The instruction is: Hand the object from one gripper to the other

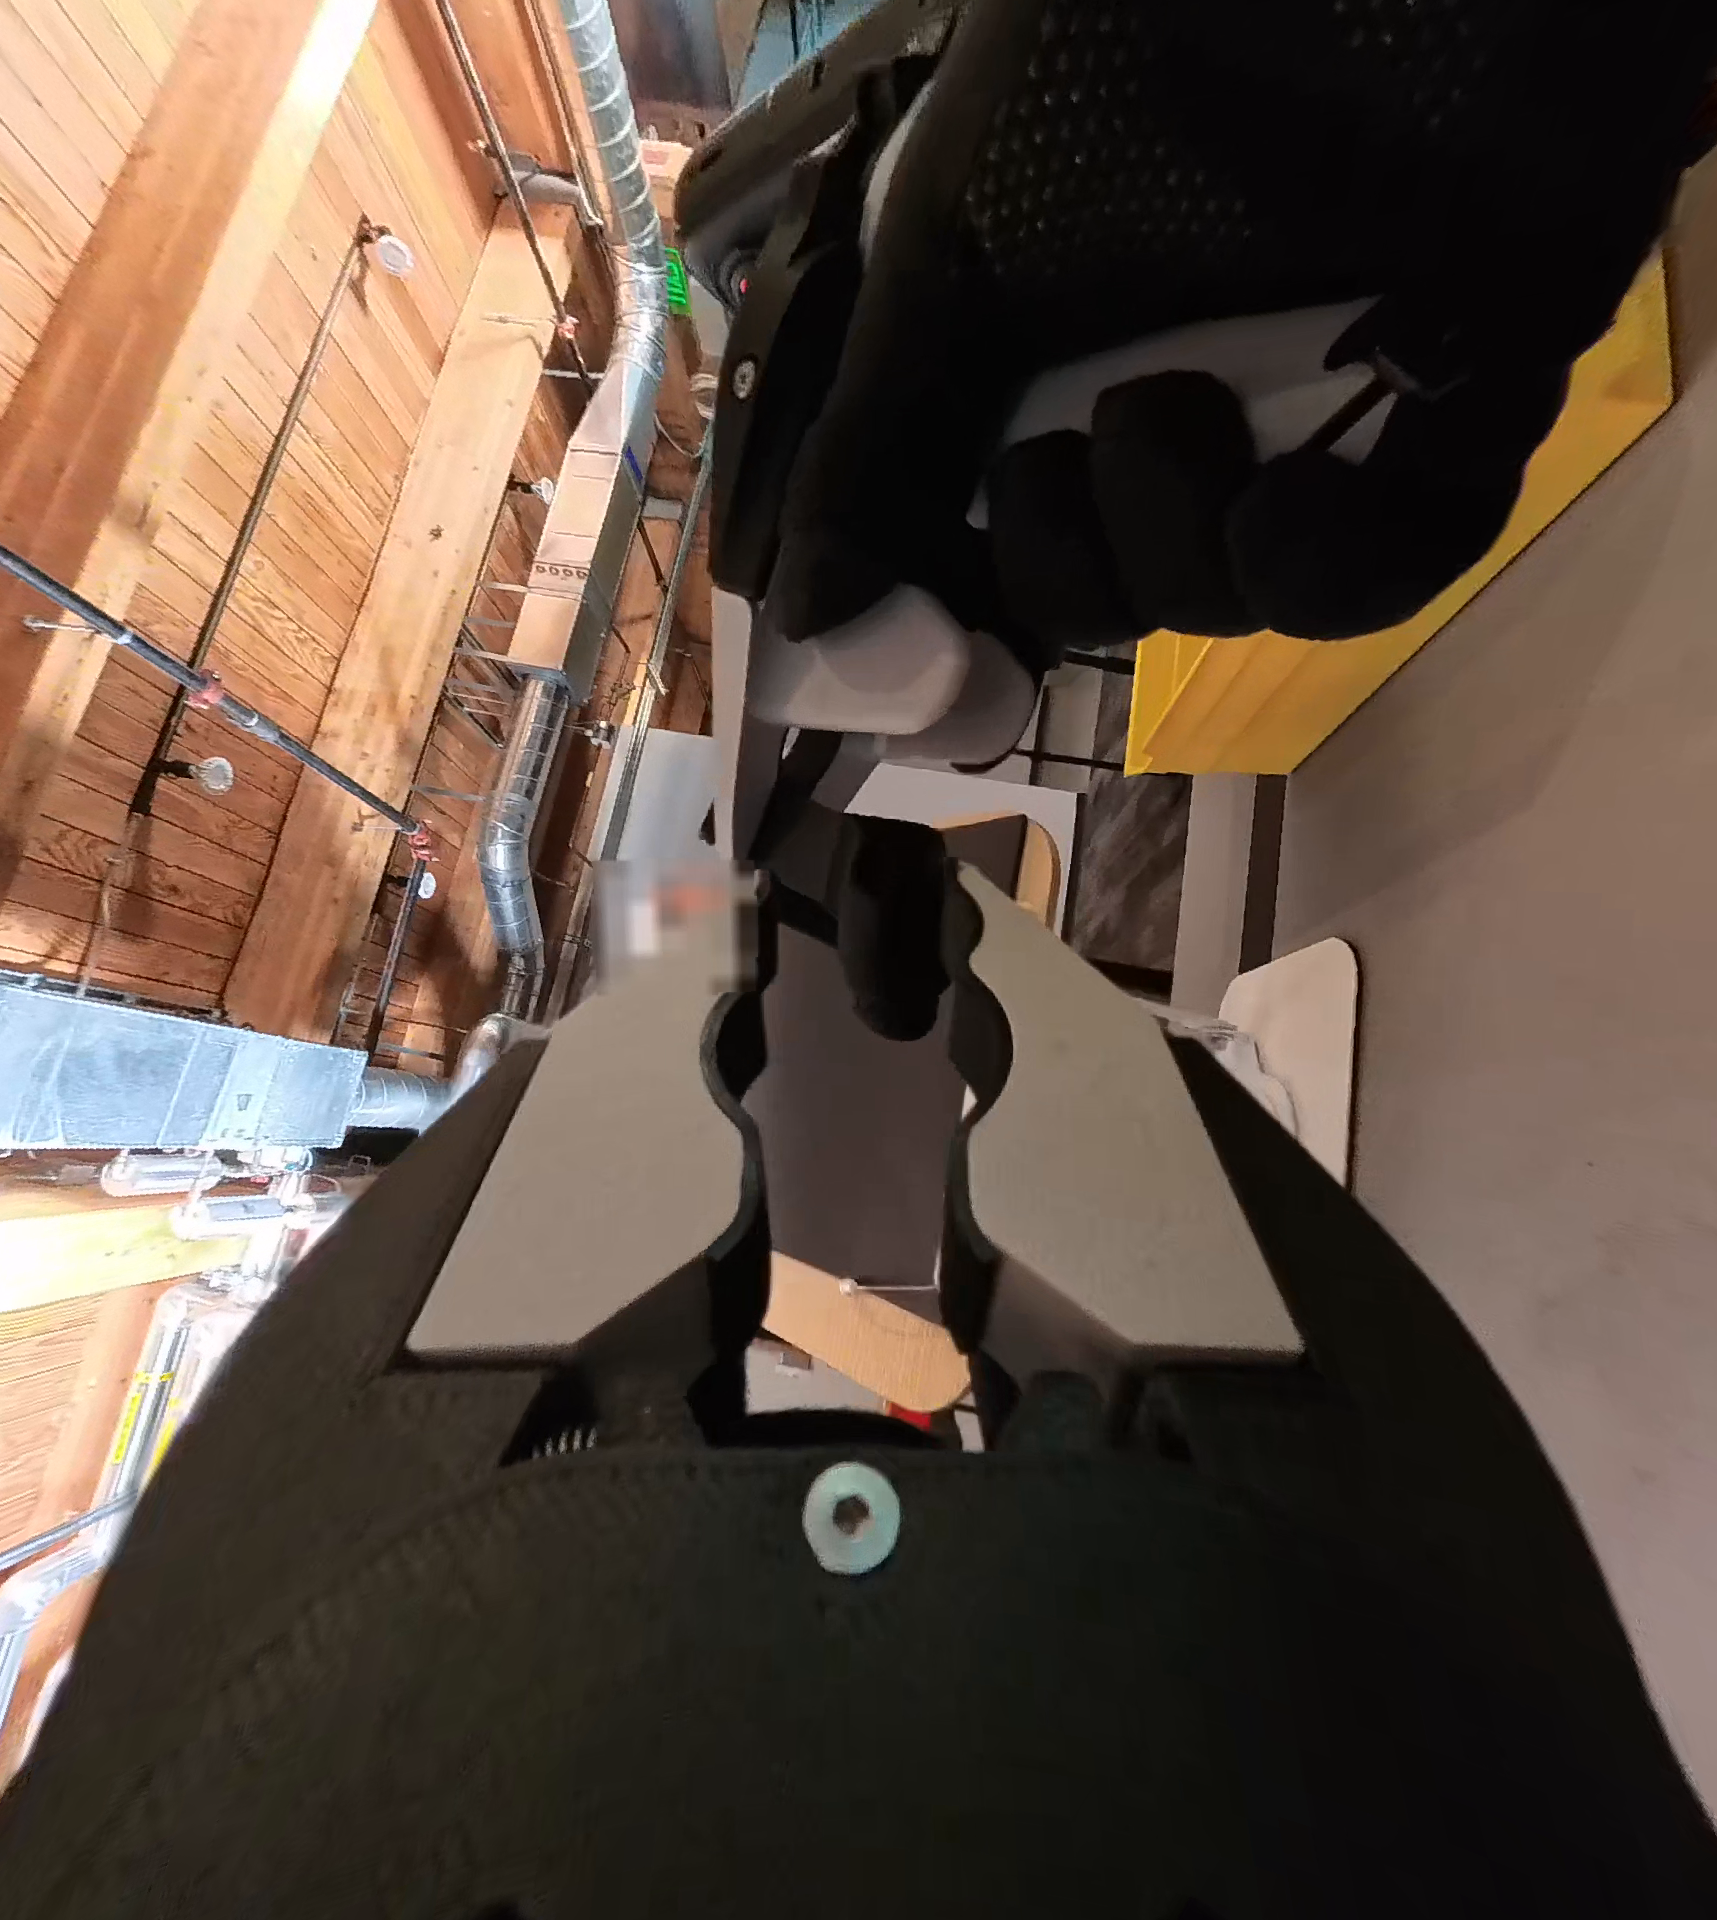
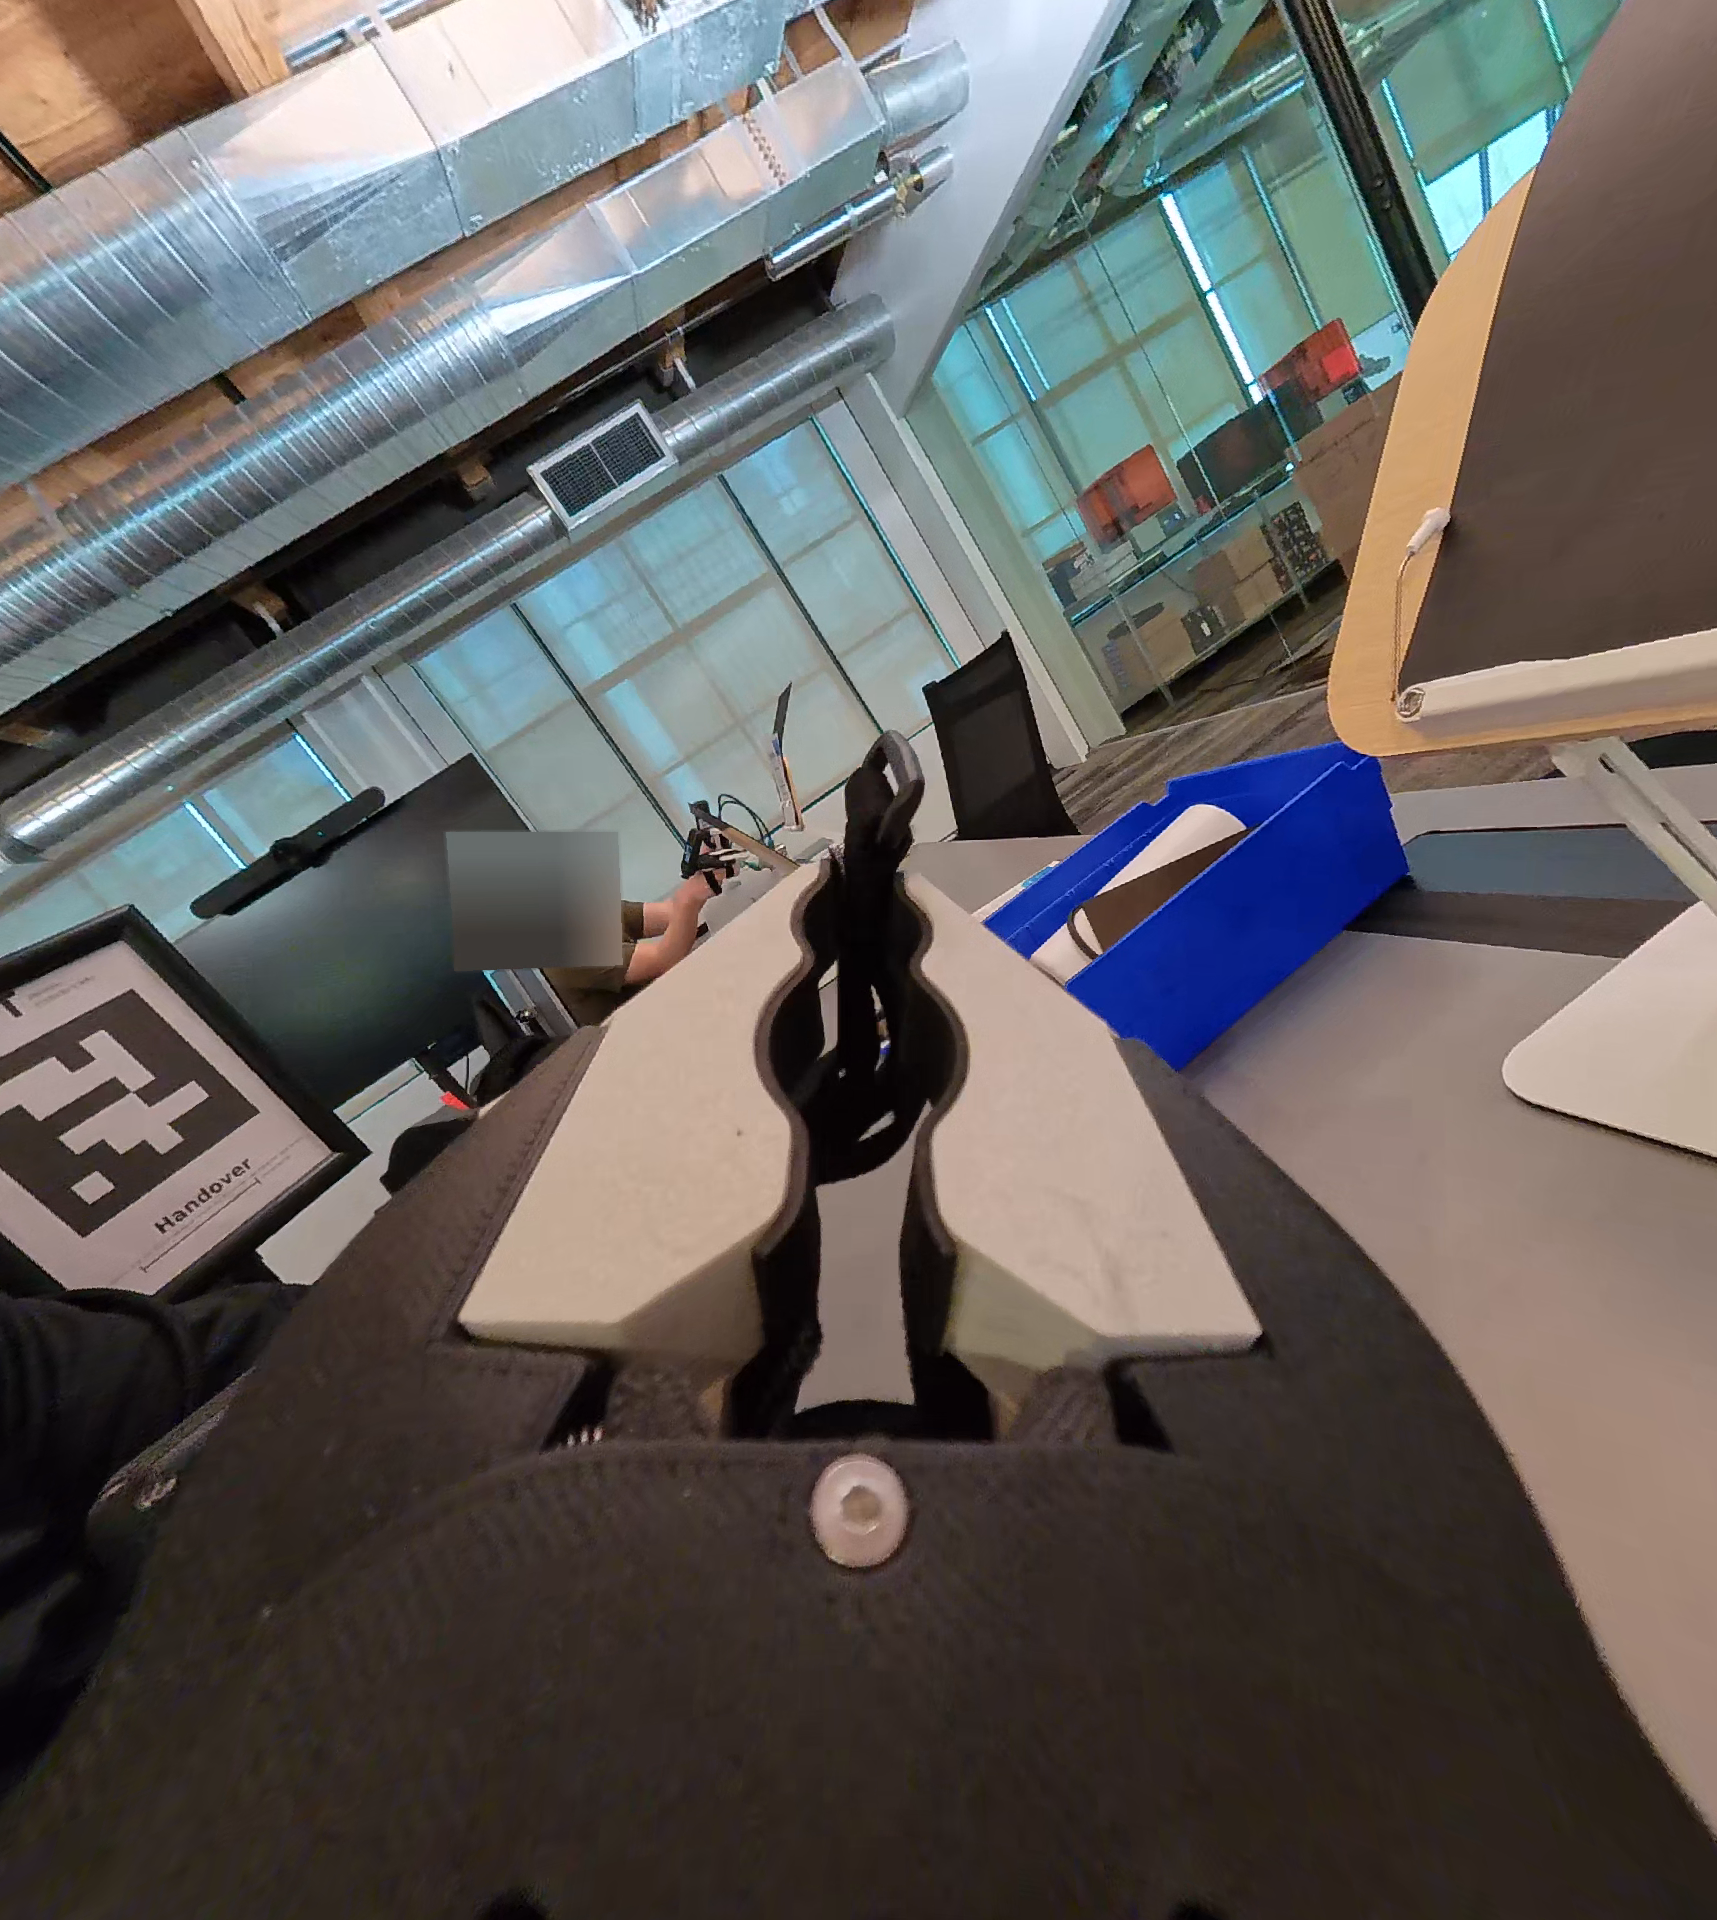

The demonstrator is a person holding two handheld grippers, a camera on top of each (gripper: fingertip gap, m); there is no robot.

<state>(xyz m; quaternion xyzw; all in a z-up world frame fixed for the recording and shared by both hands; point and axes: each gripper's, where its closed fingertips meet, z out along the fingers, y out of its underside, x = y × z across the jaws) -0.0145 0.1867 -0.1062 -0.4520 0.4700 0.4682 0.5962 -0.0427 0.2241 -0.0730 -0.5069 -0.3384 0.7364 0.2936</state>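
Right wrist view: my right gripper (image 2: 859, 894) is clenched on the strap (image 2: 869, 935), a black webbing piece with a grey metal ring at its far end.
Strap, place: pinched between the right fingers (image 2: 708, 1060), standing up past their tips, off the table (image 2: 1456, 1299).
Left wrist view: my left gripper (image 1: 859, 935) is released, jaws apart, nothing between the pads.
Left fingers (image 1: 625, 1132): a dark end of the strap (image 1: 890, 925) hangs just at their tips; I cannot tell whether it touches them.
Right gripper, far: seen in the left view (image 1: 864, 665), above my left one, held by a black-gloved hand (image 1: 1197, 499).
Bin, blue (image 2: 1238, 935): on the table beyond the right gripper, holding a white and a dark item.
Bin, yellow (image 1: 1353, 644): behind the gloved hand in the left view.
Stand, white (image 2: 1664, 1049): on the table right of the blue bin, bearing a tilted board.
Marker sign, framed (image 2: 106, 1101): left of the right gripper.
Person, seated: far back (image 2: 615, 956), head blurred.
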